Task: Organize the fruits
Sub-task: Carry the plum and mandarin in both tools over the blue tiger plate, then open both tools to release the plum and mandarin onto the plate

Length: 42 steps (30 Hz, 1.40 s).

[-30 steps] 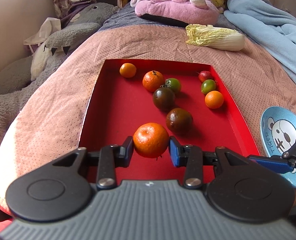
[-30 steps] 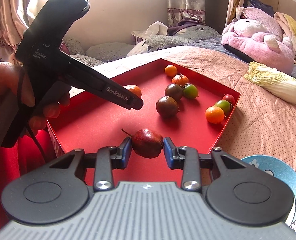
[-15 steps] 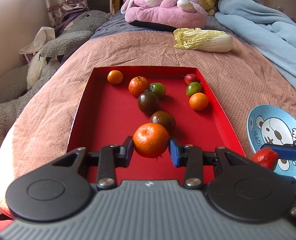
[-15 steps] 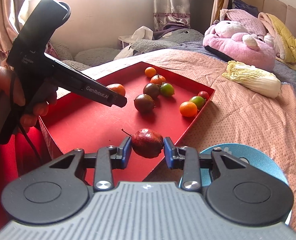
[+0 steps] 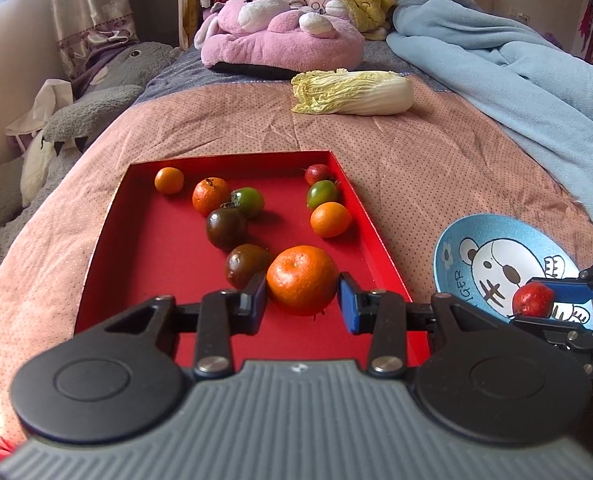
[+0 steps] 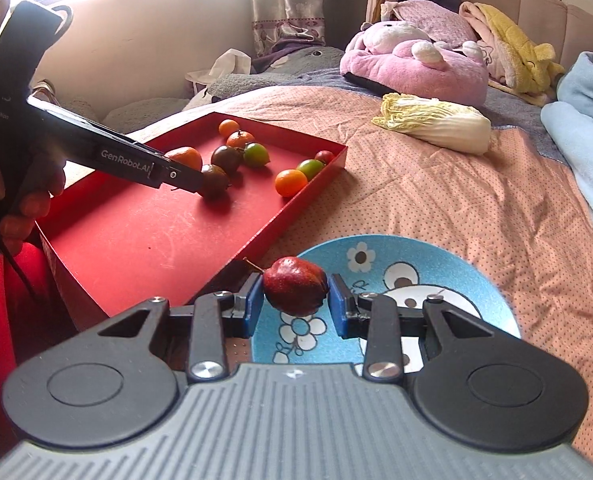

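Note:
My left gripper is shut on a large orange mandarin, held above the near right part of the red tray. Several small fruits lie in the tray: orange ones, two green ones, two dark brown ones and a small red one. My right gripper is shut on a dark red pear-shaped fruit, hanging over the left edge of the blue cartoon plate. In the left wrist view that red fruit shows over the plate.
A napa cabbage lies on the pink bedspread beyond the tray. A pink plush toy and a blue blanket sit at the back and right. Grey plush toys line the left side. A hand holds the left gripper.
The right gripper has carried the red fruit rightward, from above the tray to above the blue plate. The left gripper has shifted right with the mandarin, toward the tray's right wall.

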{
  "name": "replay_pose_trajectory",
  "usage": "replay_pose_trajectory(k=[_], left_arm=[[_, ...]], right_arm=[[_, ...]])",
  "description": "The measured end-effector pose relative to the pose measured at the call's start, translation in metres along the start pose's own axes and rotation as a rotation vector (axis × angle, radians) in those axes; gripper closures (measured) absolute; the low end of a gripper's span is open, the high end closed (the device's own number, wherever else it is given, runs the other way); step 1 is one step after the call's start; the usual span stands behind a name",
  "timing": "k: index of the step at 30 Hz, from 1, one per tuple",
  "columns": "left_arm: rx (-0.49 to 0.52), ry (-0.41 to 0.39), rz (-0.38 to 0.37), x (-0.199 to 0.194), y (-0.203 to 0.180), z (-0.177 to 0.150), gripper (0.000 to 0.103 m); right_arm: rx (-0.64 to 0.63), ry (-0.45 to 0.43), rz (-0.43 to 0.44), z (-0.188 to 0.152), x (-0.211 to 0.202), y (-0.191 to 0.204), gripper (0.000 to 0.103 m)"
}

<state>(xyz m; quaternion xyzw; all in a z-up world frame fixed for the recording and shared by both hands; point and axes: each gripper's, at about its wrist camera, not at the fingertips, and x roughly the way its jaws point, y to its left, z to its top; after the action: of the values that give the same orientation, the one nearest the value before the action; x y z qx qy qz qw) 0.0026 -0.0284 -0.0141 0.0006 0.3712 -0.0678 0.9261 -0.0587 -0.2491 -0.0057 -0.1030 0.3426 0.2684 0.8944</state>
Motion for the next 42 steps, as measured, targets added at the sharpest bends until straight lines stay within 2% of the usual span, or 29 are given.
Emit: replay_pose_trajectory(k=[12, 20, 31, 42], left_arm=[[0.068, 0.005, -0.143, 0.003, -0.056, -0.002, 0.062], [0.134, 0.031, -0.229, 0.011, -0.097, -0.010, 0.062], [0.221, 0.099, -0.263, 0.027, -0.115, -0.029, 0.062], [0.240, 0.093, -0.259, 0.028, -0.118, -0.034, 0.061]], right_arm=[[0.095, 0.047, -0.112, -0.036, 0.000, -0.043, 0.063], [0.133, 0.065, -0.147, -0.046, 0.003, -0.060, 0.062], [0.145, 0.082, -0.170, -0.054, 0.006, -0.069, 0.062], [0.145, 0.082, -0.183, -0.053, 0.004, -0.070, 0.061]])
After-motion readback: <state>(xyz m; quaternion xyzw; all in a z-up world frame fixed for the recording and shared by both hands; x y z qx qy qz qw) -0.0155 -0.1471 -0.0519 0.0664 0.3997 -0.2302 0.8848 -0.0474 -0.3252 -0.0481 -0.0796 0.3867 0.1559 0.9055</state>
